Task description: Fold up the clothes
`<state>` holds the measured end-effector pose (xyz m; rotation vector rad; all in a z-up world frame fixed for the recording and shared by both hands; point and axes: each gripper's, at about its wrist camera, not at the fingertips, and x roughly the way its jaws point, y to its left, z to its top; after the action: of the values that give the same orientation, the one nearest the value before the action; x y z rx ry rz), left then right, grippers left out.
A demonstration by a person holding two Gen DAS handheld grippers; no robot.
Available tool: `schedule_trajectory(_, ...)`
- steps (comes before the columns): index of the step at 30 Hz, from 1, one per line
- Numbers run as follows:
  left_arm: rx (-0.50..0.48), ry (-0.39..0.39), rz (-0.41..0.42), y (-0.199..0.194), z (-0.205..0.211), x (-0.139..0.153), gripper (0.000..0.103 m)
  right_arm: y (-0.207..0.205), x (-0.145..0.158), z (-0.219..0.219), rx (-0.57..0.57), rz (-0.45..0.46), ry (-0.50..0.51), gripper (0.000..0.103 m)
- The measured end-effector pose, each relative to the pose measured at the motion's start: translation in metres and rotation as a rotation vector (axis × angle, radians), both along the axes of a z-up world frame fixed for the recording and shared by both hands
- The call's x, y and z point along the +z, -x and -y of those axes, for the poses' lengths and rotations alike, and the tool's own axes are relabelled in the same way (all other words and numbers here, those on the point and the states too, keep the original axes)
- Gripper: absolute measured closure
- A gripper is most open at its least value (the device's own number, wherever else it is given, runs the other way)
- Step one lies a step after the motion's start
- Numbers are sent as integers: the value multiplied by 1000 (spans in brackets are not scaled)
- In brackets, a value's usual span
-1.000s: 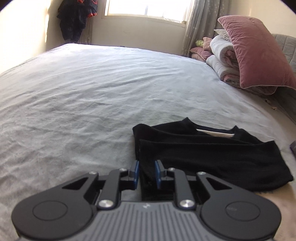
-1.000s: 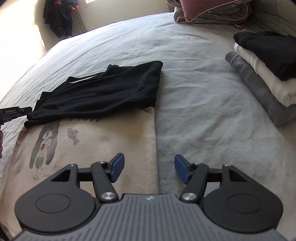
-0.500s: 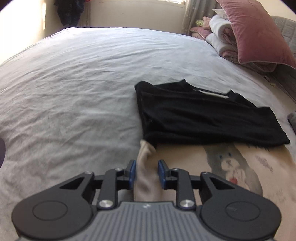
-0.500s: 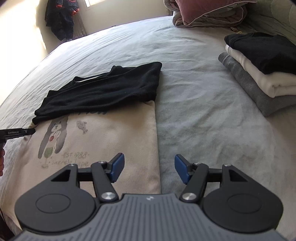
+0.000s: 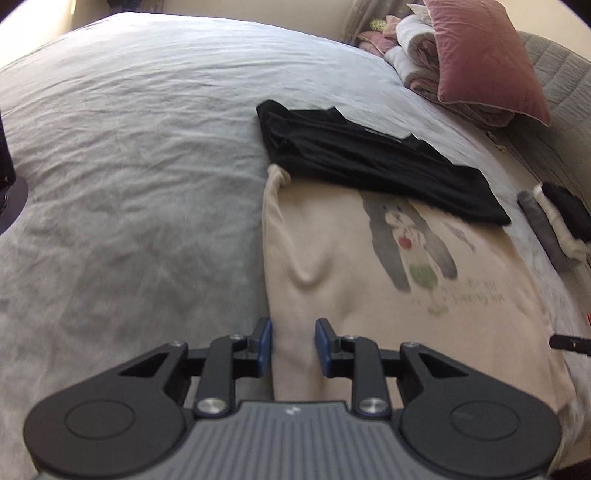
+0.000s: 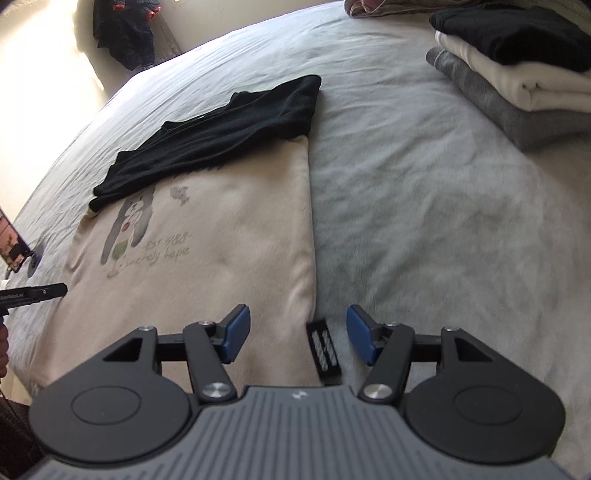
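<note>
A wide bed under a rumpled grey-blue sheet (image 5: pixel 129 155) fills both of my wrist views, with a quilted grey headboard (image 5: pixel 554 74) at its far right in the left view. Across the sheet lies the cream sweatshirt (image 5: pixel 369 280), flat and printed with a grey bear and a line of lettering, one side edge running straight up from my left gripper. Over its far end sits a folded black garment (image 5: pixel 369 162), covering the top of the bear print. Beyond that, against the headboard, a dusty-pink pillow (image 5: pixel 484 55) leans on rolled white and pink bedding. To the right, well apart from the sweatshirt, stands a stack of folded clothes (image 6: pixel 517 74): grey at the bottom, white in the middle, black on top. Dark clothing (image 6: pixel 125 33) hangs by the sunlit wall. My left gripper (image 5: pixel 293 347) has its blue pads set narrowly apart, a ridge of the sweatshirt's edge between them; I cannot tell whether they pinch it. My right gripper (image 6: pixel 295 334) is held wide, its jaws closing over the sweatshirt's other side edge and gripping nothing. Just between those fingers lies a small black tag (image 6: pixel 324 347) with white stripes, at the cloth's edge.
</note>
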<state>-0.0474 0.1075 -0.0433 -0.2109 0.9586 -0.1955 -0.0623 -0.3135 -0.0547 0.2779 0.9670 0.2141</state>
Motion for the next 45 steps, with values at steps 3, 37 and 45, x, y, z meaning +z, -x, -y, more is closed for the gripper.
schedule_trajectory(3,-21,49,-35,13,-7,-1,77,12,0,4,23,-22,-24,45)
schedule_trajectory(37,-105,649,-130,62,-58,-16,95,27,5,51,24,-77,-468,91)
schedule_trajectory(45,85,765,-113,30,-68,-14,95,-7,10,54,-83,-14,-600,91)
